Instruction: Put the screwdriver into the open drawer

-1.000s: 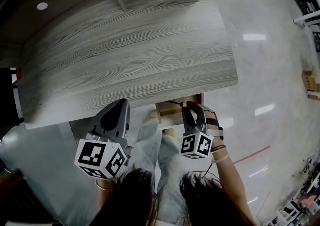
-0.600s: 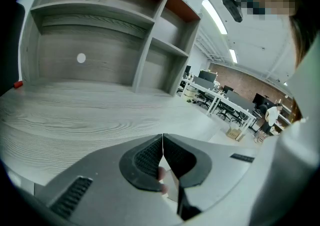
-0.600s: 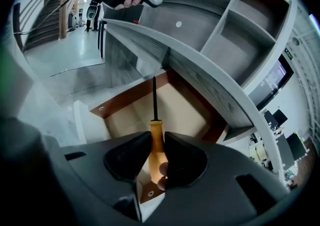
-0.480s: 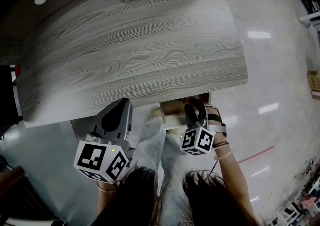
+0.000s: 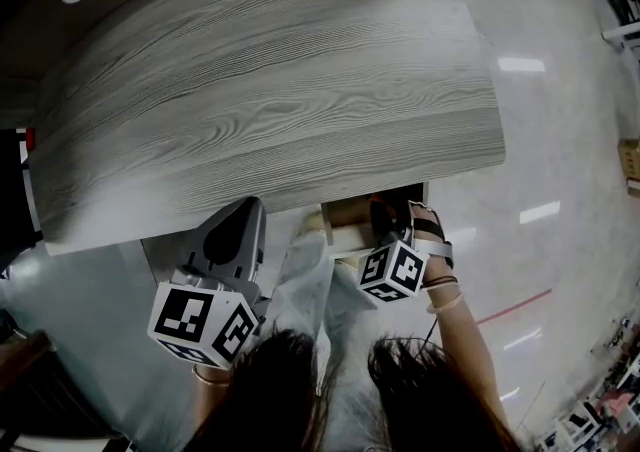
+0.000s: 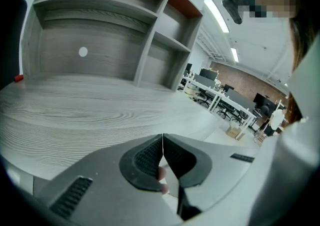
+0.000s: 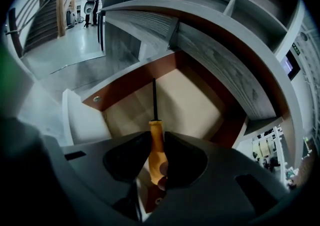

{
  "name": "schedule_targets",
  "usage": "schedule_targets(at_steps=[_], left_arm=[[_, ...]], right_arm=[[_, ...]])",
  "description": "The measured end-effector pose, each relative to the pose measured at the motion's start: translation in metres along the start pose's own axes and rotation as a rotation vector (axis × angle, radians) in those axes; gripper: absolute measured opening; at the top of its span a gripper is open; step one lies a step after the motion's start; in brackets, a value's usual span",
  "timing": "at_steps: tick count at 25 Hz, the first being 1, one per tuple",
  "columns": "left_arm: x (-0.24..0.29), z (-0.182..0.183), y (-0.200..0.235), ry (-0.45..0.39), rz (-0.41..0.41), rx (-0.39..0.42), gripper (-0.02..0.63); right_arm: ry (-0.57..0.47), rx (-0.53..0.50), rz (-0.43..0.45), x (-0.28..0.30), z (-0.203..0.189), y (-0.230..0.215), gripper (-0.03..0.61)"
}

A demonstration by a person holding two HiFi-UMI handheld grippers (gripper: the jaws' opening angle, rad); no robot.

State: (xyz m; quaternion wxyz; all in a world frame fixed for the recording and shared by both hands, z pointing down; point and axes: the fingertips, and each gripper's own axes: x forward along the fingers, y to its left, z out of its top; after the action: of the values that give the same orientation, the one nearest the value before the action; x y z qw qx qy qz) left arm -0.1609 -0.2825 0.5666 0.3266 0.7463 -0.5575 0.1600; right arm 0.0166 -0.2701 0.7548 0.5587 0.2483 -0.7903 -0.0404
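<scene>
The right gripper (image 7: 158,156) is gripping a screwdriver with an orange handle and a thin dark shaft (image 7: 155,130), its two dark jaws pressing on the handle from either side. The shaft is pointing ahead of the jaws, over the pale bottom of the open wooden drawer with reddish-brown walls (image 7: 125,87), so the tool is lying within the drawer's outline; whether its tip is touching the bottom cannot be told. In the head view the same right gripper (image 5: 385,208) is reaching in at the drawer (image 5: 348,217), which is sticking out from under the near edge of the broad grey wood-grain desk top (image 5: 270,110), and the person's strapped hand (image 5: 430,240) is holding the gripper from behind. The left gripper (image 6: 162,139) is holding nothing, its ribbed jaws meeting in a straight line with no gap at the tips. It is hovering to the left of the drawer (image 5: 243,205), beside the desk's near edge, and facing across the desk top (image 6: 75,110) towards a grey shelf unit with open compartments (image 6: 125,30).
</scene>
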Motion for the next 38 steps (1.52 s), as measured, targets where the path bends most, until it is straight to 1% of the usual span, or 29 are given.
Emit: schedule_targets(at_steps=[13, 17, 23, 30, 38], left_arm=[[0.004, -0.008, 0.001, 0.010, 0.006, 0.001, 0.017], [0.003, -0.008, 0.000, 0.013, 0.007, 0.004, 0.017], [0.001, -0.011, 0.000, 0.016, 0.010, 0.000, 0.017], [0.000, -0.015, -0.001, 0.020, 0.013, -0.010, 0.017], [-0.007, -0.020, -0.002, 0.011, 0.017, -0.001, 0.017]], right_arm=[[0.065, -0.037, 0.034, 0.012, -0.009, 0.010, 0.101], [0.100, -0.045, 0.044, 0.012, -0.011, 0.010, 0.102], [0.128, -0.020, 0.073, 0.015, -0.014, 0.015, 0.103], [0.135, -0.005, 0.076, 0.016, -0.014, 0.015, 0.103], [0.125, 0.067, 0.116, 0.009, -0.011, 0.019, 0.104]])
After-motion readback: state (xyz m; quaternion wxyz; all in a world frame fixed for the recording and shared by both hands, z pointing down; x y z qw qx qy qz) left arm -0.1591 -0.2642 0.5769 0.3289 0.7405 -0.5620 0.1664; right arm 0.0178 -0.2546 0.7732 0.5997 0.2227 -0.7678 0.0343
